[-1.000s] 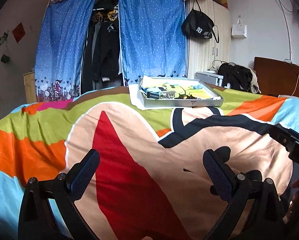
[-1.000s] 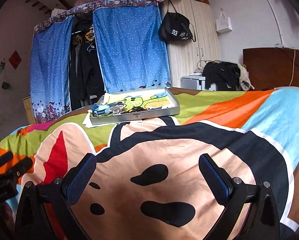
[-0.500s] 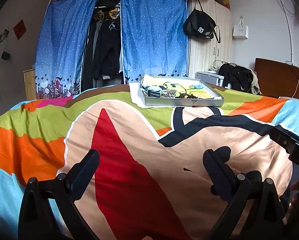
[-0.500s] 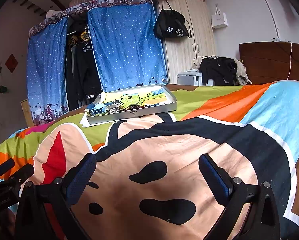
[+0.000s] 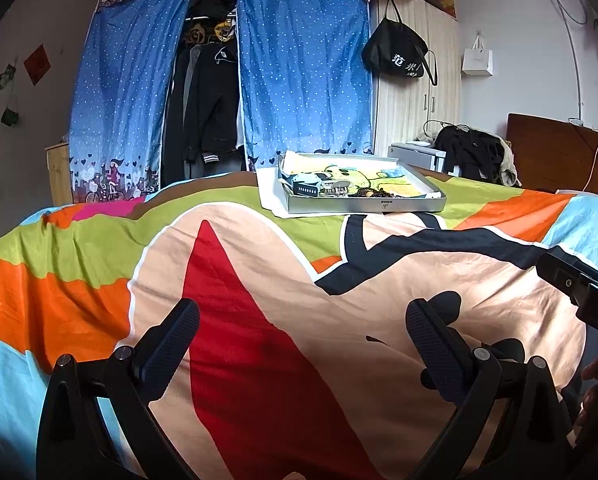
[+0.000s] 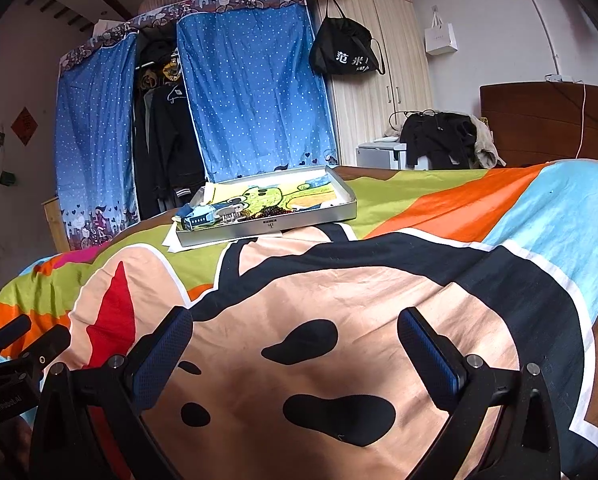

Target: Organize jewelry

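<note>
Both closer to the tray (image 5: 363,205) than a second ago, though well short of it. Left tool (image 5: 302,330) and right tool (image 6: 295,338) spread wide, empty. Beads (image 6: 273,211) and clips lying in tray's near-left corner on the bed (image 5: 259,280). Approach only begun.

The jewelry (image 5: 373,193) heaped in the far tray (image 5: 363,205) is too small to sort out — dark beads, something metallic — individual pieces unreadable.

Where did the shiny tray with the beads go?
The silver tray sits on the far side of the colourful bedspread, ahead of both grippers, right of centre in the left view, before the blue curtains.
</note>
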The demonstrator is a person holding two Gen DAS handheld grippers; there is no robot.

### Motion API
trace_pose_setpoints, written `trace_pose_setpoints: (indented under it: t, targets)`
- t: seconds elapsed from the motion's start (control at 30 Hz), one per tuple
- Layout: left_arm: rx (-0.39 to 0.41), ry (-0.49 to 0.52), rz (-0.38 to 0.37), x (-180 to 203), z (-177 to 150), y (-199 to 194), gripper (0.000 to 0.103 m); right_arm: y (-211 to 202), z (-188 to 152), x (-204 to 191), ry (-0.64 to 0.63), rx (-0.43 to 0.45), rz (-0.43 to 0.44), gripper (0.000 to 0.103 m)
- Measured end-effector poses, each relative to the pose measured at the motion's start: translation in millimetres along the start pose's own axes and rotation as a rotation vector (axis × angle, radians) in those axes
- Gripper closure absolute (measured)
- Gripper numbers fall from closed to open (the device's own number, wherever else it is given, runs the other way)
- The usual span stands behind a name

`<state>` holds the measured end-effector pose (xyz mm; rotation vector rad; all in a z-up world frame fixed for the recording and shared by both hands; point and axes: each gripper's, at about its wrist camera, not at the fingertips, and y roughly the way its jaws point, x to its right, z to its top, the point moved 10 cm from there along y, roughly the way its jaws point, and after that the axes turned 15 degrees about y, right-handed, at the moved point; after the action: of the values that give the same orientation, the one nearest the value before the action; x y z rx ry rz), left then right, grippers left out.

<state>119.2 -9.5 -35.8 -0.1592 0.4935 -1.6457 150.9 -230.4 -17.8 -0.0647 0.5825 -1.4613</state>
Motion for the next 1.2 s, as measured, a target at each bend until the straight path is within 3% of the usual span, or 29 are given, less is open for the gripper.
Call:
trace_pose_setpoints:
  t: [1.2]
  targets:
    - [0.000, 0.012, -0.003, 2.3, -2.2, 0.8, 0.002, 0.0, -1.9, -0.9, 0.004, -0.004, -0.001, 0.000]
